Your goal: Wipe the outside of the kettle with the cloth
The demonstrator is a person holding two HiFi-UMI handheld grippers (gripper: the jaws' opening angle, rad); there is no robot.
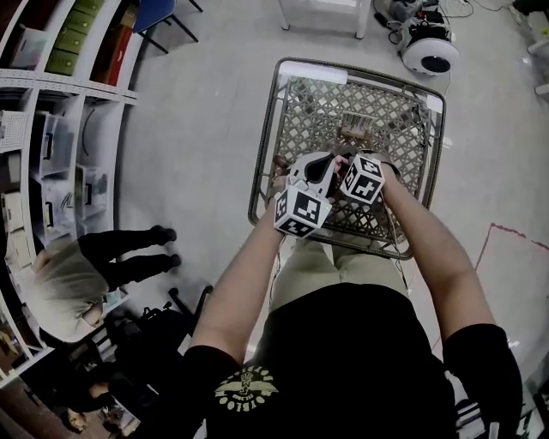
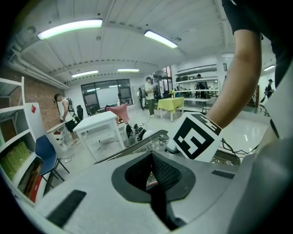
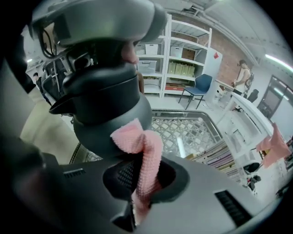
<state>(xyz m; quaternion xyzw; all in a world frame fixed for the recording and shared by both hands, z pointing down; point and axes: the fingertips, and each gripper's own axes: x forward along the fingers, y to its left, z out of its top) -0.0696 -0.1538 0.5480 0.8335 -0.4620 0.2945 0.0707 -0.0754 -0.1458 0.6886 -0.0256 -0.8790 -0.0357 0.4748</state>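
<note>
In the right gripper view a dark grey kettle (image 3: 105,114) hangs above the wire cart (image 3: 183,130). My right gripper (image 3: 139,178) is shut on a pink cloth (image 3: 144,151), whose folded top end presses against the kettle's lower side. My left gripper (image 3: 91,18) sits directly over the kettle's top and carries it. In its own view the left gripper (image 2: 153,171) has its jaws closed, with the kettle hidden below its body and the right gripper's marker cube (image 2: 197,137) just ahead. In the head view both grippers (image 1: 330,171) meet over the near end of the cart (image 1: 283,111).
White shelving with boxes (image 1: 60,111) lines the left side, and a crouching person (image 1: 77,283) is beside it. A white round machine (image 1: 429,51) and a blue chair (image 1: 159,13) stand beyond the cart. A white table (image 2: 98,123) shows farther off.
</note>
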